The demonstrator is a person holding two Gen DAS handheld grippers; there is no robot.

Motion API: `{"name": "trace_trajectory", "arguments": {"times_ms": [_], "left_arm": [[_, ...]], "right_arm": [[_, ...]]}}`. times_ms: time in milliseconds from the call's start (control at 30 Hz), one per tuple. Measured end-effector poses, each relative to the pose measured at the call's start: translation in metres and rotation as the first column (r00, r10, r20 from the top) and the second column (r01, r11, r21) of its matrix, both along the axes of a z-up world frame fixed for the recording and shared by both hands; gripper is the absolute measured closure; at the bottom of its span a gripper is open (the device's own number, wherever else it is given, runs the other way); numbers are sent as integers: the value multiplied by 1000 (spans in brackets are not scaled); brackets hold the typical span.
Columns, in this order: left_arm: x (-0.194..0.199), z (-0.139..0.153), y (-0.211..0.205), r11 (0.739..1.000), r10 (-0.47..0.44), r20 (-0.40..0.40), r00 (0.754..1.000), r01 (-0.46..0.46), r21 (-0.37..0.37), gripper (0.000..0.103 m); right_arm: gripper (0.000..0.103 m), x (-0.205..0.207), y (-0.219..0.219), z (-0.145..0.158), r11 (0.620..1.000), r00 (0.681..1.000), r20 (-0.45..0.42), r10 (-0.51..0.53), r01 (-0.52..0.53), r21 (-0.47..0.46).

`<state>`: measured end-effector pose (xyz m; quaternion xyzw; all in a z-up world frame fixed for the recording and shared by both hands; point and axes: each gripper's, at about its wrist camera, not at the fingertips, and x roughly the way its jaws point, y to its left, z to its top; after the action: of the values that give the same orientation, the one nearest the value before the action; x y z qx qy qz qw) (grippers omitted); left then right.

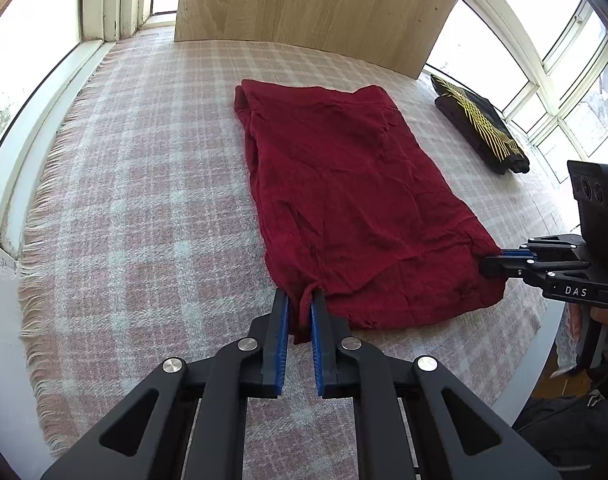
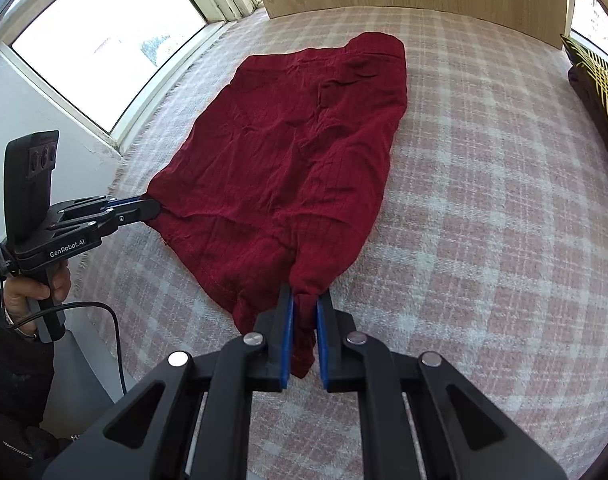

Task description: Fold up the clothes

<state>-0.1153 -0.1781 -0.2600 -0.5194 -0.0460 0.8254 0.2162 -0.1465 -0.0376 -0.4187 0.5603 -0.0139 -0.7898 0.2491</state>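
I have the dark red garment (image 1: 352, 200) lying flat on the plaid blanket (image 1: 143, 184) that covers the table, roughly in its middle. Its long axis runs from the table's near edge, where I stand, toward the wooden board (image 1: 320, 4) at the far edge, and the end nearest me is the wider one. My left gripper (image 1: 300, 300) is clamped on the near left corner of the cloth: a bunched fold sits between the blue pads, and the rest of the fabric fans out forward and to the right of the fingers. My right gripper (image 2: 304, 300) is pinched on the near right corner in the same way, with a tuft of cloth hanging back between the pads and the body of the garment spreading forward and to the left. Both pinched corners lie close to the table's near edge. A folded black garment with yellow lines (image 1: 480, 124) rests near the far right corner, well apart from the red one.
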Motion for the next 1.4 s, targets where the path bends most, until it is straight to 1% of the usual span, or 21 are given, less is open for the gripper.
{"name": "trace_trajectory", "arguments": {"times_ms": [67,167,200,267,300,367,433,467,500,567,633,667,733,900,967,1000,1067,1200,1233,1333,1400], "left_arm": [[1,6,0,1000,-1,-11,1000,1,8,94],[3,14,-2,1000,-1,-26,1000,2,18,94],[2,16,-5,1000,9,-27,1000,-9,25,94],[0,19,-10,999,31,-27,999,-30,39,94],[-1,19,-14,997,48,-19,999,-47,68,94],[-4,20,-23,989,82,-1,997,-81,126,94],[-6,22,-30,980,109,19,994,-111,166,94],[-6,23,-30,978,106,23,994,-109,179,94],[-5,25,-30,976,103,27,994,-106,192,94],[-6,20,-22,978,90,43,995,-96,187,94],[-7,5,-18,983,88,90,992,-101,154,94],[-7,-1,-18,983,90,106,990,-106,149,94],[-8,-11,-19,984,95,138,986,-114,139,94],[-10,-2,-19,981,81,125,989,-101,163,94],[-11,4,-21,974,82,125,989,-106,198,94],[-11,7,-23,971,85,126,988,-110,213,94],[-13,12,-24,969,93,123,988,-118,218,94],[-18,21,-25,966,88,112,990,-113,234,94],[-19,23,-25,964,95,113,989,-120,238,94],[-25,26,-25,965,95,124,988,-122,234,94],[-30,26,-28,960,103,146,984,-137,245,94]], "right_arm": [[93,-4,0,9,999,1000,-5,-9,9,-32],[93,-18,1,12,998,1000,-3,-23,23,-61],[93,-28,-3,18,996,999,10,-31,31,-81],[93,-39,10,17,987,996,53,-70,77,-144],[93,-36,26,14,976,992,85,-91,106,-189],[93,-40,42,7,947,979,151,-137,174,-269],[93,-42,54,3,911,962,222,-162,232,-341],[93,-43,58,2,898,955,244,-170,252,-361],[93,-44,60,0,895,951,261,-168,258,-363],[93,-44,56,-4,917,952,256,-168,246,-314],[93,-47,55,-14,925,949,275,-158,239,-296],[93,-49,57,-19,925,943,292,-159,246,-291],[93,-53,59,-26,930,940,297,-165,249,-272],[93,-57,58,-27,936,936,324,-140,231,-264],[93,-60,56,-25,937,933,335,-130,226,-268],[93,-47,66,-16,929,928,348,-130,236,-285],[93,-34,77,-11,897,916,379,-131,272,-348],[93,-39,96,1,832,898,422,-127,328,-447],[93,-41,101,4,813,889,440,-128,348,-467],[93,-45,109,-2,767,856,502,-122,403,-500],[93,-45,117,-6,724,828,549,-116,449,-523]]}}
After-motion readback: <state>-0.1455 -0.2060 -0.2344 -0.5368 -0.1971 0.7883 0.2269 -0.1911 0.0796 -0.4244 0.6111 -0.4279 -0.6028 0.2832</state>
